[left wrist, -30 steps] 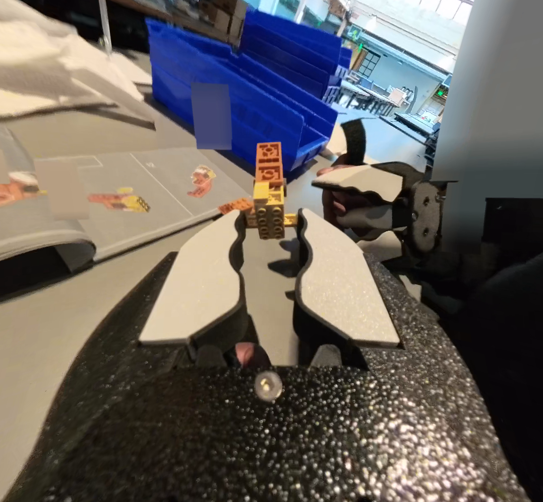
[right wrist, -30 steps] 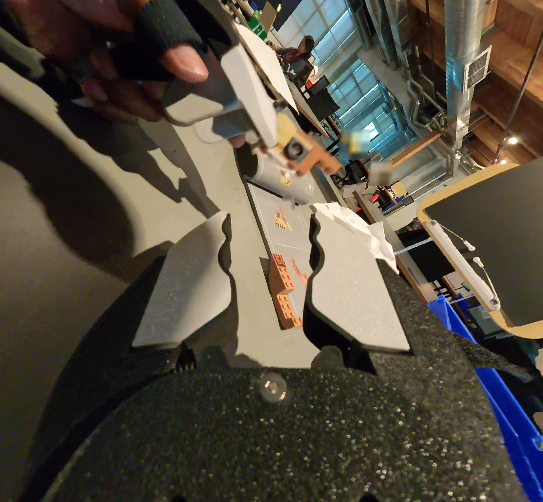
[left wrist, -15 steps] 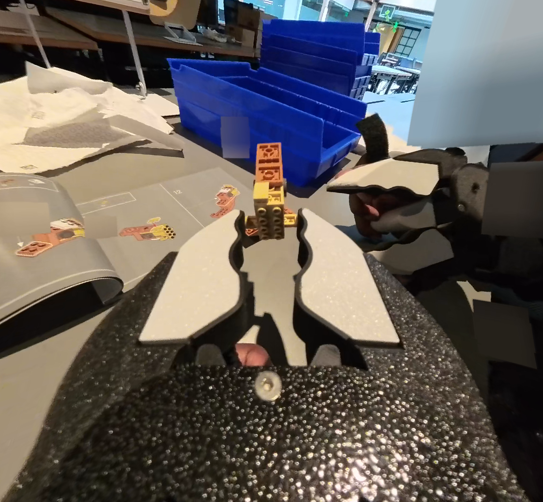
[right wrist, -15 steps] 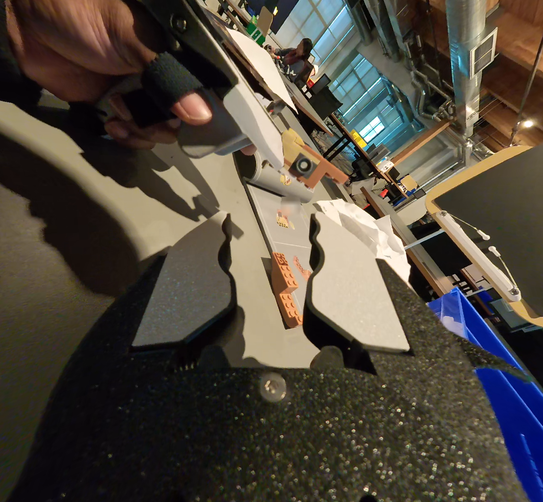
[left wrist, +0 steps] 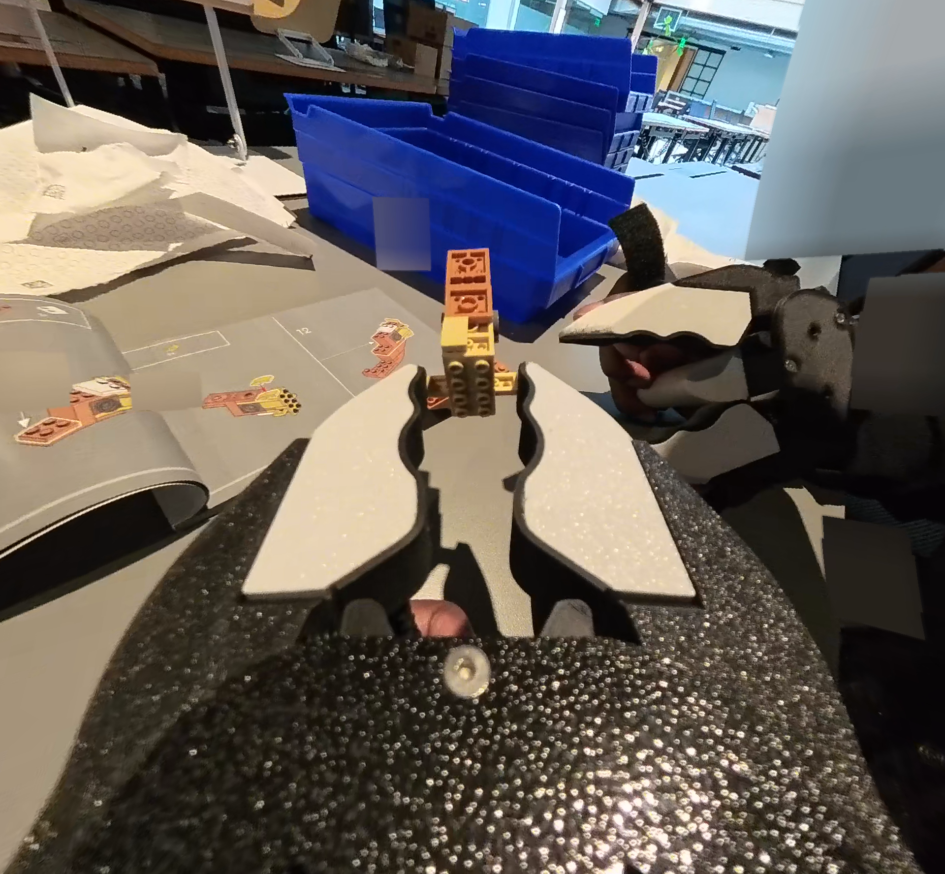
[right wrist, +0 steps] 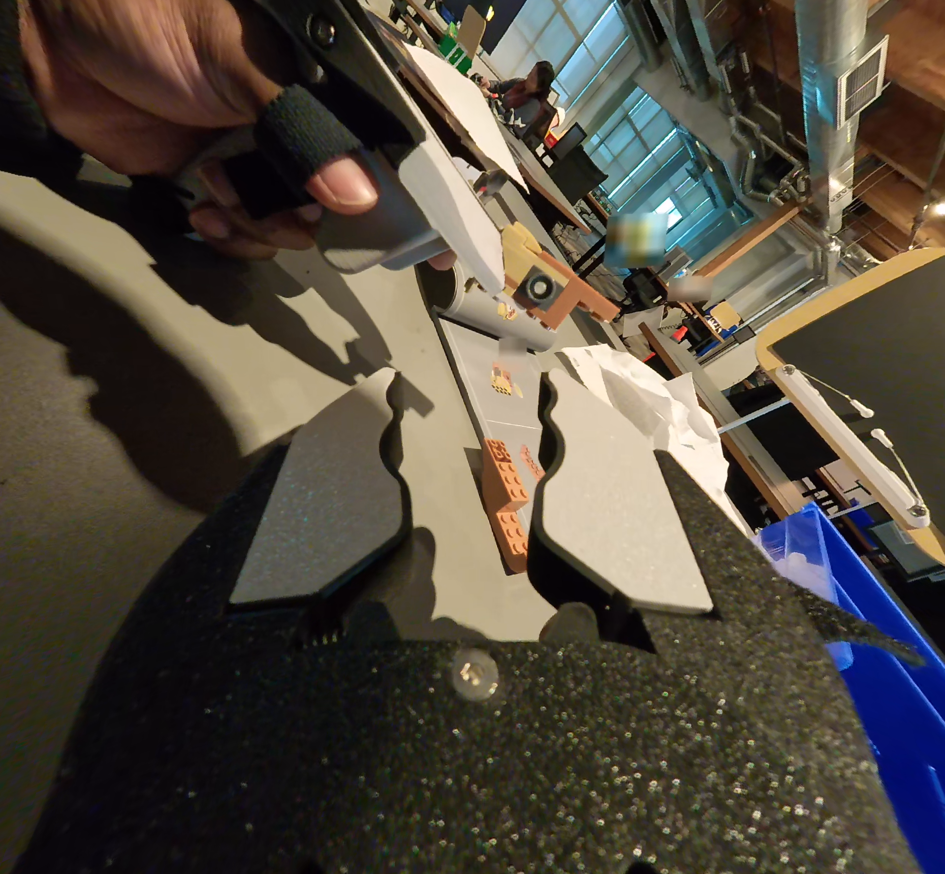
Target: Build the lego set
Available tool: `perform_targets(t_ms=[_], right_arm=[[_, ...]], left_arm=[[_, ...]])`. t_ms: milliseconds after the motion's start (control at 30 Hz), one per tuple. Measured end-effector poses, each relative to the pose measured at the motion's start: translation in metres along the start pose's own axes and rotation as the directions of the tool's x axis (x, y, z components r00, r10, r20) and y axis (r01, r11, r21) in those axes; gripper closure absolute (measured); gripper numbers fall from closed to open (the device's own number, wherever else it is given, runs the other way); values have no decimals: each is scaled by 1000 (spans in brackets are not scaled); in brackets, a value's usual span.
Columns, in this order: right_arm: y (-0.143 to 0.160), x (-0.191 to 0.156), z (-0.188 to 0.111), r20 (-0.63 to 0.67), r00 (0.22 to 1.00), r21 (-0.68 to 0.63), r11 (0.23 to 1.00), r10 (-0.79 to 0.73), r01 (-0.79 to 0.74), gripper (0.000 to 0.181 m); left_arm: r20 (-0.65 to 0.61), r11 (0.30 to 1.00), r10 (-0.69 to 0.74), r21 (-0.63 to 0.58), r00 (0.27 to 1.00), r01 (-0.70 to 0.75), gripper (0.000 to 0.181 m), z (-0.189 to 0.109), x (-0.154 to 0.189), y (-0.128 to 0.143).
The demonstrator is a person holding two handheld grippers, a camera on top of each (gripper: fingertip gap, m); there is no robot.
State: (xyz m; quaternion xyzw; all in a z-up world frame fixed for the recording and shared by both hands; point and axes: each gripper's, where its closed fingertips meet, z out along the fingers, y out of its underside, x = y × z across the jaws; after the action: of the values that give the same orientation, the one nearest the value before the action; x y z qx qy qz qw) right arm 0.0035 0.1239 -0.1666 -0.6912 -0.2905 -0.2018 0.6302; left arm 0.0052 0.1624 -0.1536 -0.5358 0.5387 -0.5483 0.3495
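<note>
The left gripper (left wrist: 469,392) was clamped on a small lego assembly (left wrist: 468,338), its two fingertips pinching the tan base plate from either side. The assembly stood upright off the bench (left wrist: 66,655): a tan and olive studded block at the bottom, a yellow piece above it, and two orange-brown bricks stacked on top. In the right wrist view the same assembly (right wrist: 549,287) projected sideways from the left gripper's pale fingertip, with a dark grey round-holed piece on its side, and a person's hand (right wrist: 133,62) wrapped the handle.

The right gripper (right wrist: 468,420) was open, its jaws well apart with nothing between them. It hovered above the bench over two loose orange-brown bricks (right wrist: 509,496) that lay end to end at the near edge of the open instruction booklet (right wrist: 493,389). In the left wrist view it (left wrist: 608,363) sat just to the right of the held assembly, apart from it.

The booklet (left wrist: 215,369) lay open along the bench's left side, with crumpled white paper (left wrist: 102,185) beyond it. Stacked blue bins (left wrist: 460,195) stood toward the far edge.
</note>
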Motion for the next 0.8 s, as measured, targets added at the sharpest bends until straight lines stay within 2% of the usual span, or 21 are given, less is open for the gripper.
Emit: perform_targets(t_ms=[800], right_arm=[[-2,1,-1,-13,1000,7,1000,-9,9,131]], left_arm=[[36,992,96,-86,995,-93,148,8,4,11]])
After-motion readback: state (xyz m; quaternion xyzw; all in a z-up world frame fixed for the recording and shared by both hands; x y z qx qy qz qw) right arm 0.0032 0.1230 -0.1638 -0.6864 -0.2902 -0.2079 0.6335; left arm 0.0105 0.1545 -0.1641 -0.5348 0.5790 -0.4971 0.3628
